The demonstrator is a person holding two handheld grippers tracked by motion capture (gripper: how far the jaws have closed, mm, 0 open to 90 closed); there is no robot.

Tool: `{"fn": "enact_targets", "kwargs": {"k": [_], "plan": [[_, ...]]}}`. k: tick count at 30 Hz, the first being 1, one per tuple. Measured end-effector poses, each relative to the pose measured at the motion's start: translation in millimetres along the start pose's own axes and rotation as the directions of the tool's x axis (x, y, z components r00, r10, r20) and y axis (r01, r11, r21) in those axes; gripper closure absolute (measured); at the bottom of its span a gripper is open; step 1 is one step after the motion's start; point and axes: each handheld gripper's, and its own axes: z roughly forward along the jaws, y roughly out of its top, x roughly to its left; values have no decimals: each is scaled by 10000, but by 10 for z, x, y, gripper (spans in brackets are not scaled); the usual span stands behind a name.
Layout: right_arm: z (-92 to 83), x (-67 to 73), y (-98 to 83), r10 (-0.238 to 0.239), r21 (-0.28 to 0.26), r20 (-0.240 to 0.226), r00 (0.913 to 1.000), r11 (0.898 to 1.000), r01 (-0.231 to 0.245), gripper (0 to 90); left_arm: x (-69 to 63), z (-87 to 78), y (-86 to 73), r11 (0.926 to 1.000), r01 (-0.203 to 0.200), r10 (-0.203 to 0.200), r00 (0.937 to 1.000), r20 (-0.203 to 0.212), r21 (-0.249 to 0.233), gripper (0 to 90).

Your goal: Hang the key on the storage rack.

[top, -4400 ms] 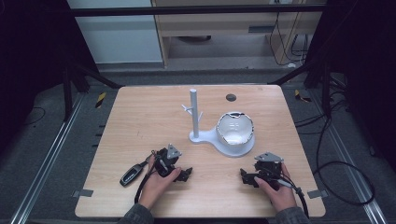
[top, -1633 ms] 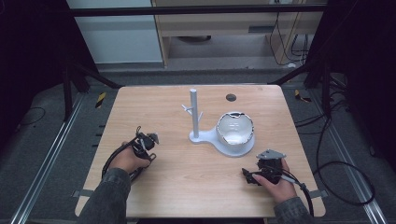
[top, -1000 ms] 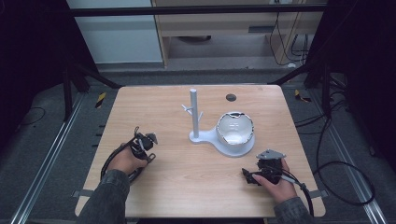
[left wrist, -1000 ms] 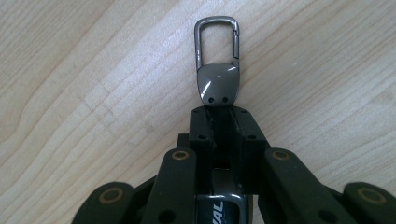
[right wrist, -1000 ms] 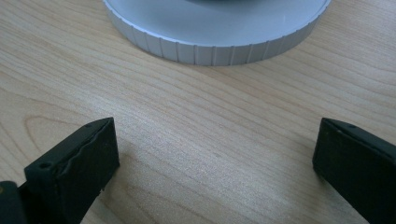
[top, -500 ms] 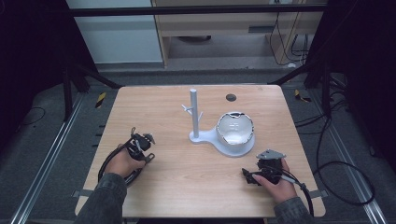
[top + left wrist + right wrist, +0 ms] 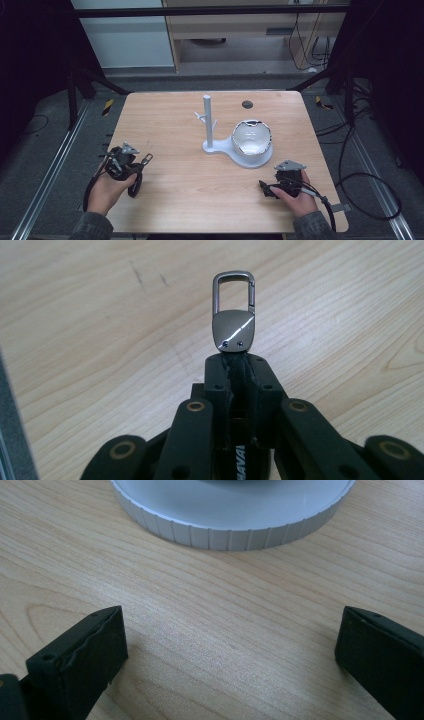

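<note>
My left gripper [image 7: 235, 365] is shut on a black key fob, and the fob's metal snap clip [image 7: 234, 310] sticks out past the fingertips. In the high view the left gripper [image 7: 131, 162] is held over the table's left side, with the clip [image 7: 146, 159] pointing right. A white stand [image 7: 207, 122] with small pegs rises mid-table, and a white bowl [image 7: 251, 137] sits on its round base. My right gripper [image 7: 265, 189] rests near the front right edge, open and with nothing between its fingers. In the right gripper view the ribbed rim of the base [image 7: 235, 530] lies just ahead of the right gripper [image 7: 230, 650].
The wooden table [image 7: 175, 200] has a dark round hole [image 7: 247, 104] near its far edge. Cables trail from both grippers off the front of the table. Metal frame rails run along both sides of the table.
The left gripper has shifted left and lifted a little, with the key fob still between its jaws. The right hand has stayed where it was.
</note>
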Motion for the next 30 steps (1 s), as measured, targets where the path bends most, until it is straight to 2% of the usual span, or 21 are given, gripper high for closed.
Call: {"fn": "enact_targets", "kwargs": {"k": [2, 4, 8, 9, 10, 11, 13, 14, 15, 16, 17, 18, 21, 22, 23, 24, 25, 26, 28, 30], "plan": [[0, 0, 0, 1, -2, -2, 10000, 10000, -1, 7, -3, -117, -72, 9973, 176, -177, 9998, -5, -713, 811], [0, 1, 0, 13, 6, 2, 10000, 10000, -13, 7, -25, -217, -144, 9926, 219, -245, 9995, -208, -1191, 812], [0, 1, 0, 17, 3, -5, 10000, 10000, -17, 7, -81, -363, -220, 9728, 293, -394, 9984, -395, -2297, 812], [0, 1, 0, 21, 3, -4, 10000, 10000, -21, 7, -94, -388, -216, 9662, 382, -466, 9985, -271, -2549, 812], [0, 1, 0, 21, 3, -4, 10000, 10000, -21, 7, -94, -388, -216, 9662, 382, -466, 9985, -271, -2549, 812], [0, 0, 0, -2, 0, -4, 10000, 10000, 2, 7, -128, -426, -191, 9570, 429, -507, 9985, -198, -2870, 812], [0, 0, 0, -10, -4, 0, 10000, 10000, 10, 7, -167, -440, -156, 9511, 370, -424, 9990, -109, -3065, 812], [-1, 0, 0, -9, 2, -2, 10000, 10000, 9, 7, -192, -446, -141, 9477, 343, -429, 9989, -200, -3174, 812], [-1, 0, 0, -9, 2, -2, 10000, 10000, 9, 7, -192, -446, -141, 9477, 343, -429, 9989, -200, -3174, 813], [0, 0, 0, -7, 1, 3, 10000, 10000, 7, 7, -231, -447, -114, 9388, 305, -435, 9986, -301, -3430, 814], [0, 0, 0, -8, 2, 0, 10000, 10000, 8, 7, -247, -443, -102, 9335, 310, -467, 9983, -354, -3573, 814], [0, 0, 0, -8, 2, 0, 10000, 10000, 8, 7, -247, -443, -102, 9335, 310, -467, 9983, -354, -3573, 814], [0, -1, 0, -11, 0, -15, 10000, 10000, 11, 6, -282, -431, -57, 9185, 417, -626, 9972, -405, -3932, 815], [-1, 1, 1, 15, 6, -20, 10000, 10000, -15, 6, -302, -431, -23, 9057, 511, -745, 9964, -394, -4208, 815], [-1, 1, 1, 15, 6, -20, 10000, 10000, -15, 6, -302, -431, -23, 9057, 511, -745, 9964, -394, -4208, 816], [-1, 1, 1, 13, 10, -11, 10000, 10000, -13, 6, -314, -434, -8, 8989, 545, -791, 9961, -388, -4347, 816], [-1, 0, 1, 6, 9, -8, 10000, 10000, -6, 6, -323, -433, 11, 8956, 593, -815, 9962, -315, -4409, 816], [-1, 0, 1, 6, 8, -16, 10000, 10000, -5, 6, -349, -431, 44, 8875, 661, -875, 9958, -259, -4560, 816], [0, -3, 1, -25, 1, -17, 10000, 10000, 25, 6, -378, -425, 76, 8849, 636, -877, 9957, -310, -4615, 816], [0, -3, 1, -23, 2, -13, 10000, 10000, 23, 6, -389, -415, 91, 8853, 669, -869, 9960, -223, -4602, 816]]}}
